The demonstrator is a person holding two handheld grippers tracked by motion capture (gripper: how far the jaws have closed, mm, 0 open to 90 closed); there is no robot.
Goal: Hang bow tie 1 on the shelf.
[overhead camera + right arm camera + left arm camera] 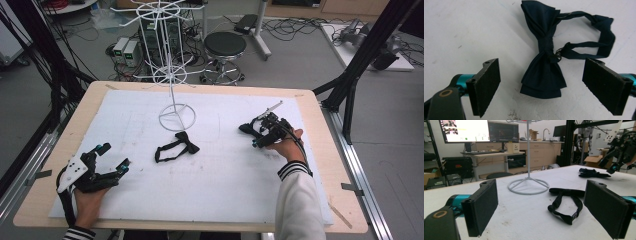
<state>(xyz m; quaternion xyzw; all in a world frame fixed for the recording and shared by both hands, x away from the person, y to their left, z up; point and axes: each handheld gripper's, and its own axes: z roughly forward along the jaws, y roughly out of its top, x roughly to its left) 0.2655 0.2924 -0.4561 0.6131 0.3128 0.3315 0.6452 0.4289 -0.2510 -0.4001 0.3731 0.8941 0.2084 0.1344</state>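
White foam sheeting covers the wooden bench (60, 145), with a white wire display stand (176, 116) standing near its far middle. At the right, the person's right hand (286, 146) reaches forward and tips the right gripper (246, 130) down toward the sheet. Its jaws stand wide apart, and in the right gripper view a dark navy bow tie (543, 57) lies flat on the sheet between and just beyond them, untouched by either pad, its strap looped off to the side. At the near left corner the left hand (89, 202) rests low, holding the left gripper (114, 156) level and pointed across the bench; its jaws also gape wide with nothing between them. A second black bow tie (176, 146) lies ahead of it, just in front of the stand's ring base.
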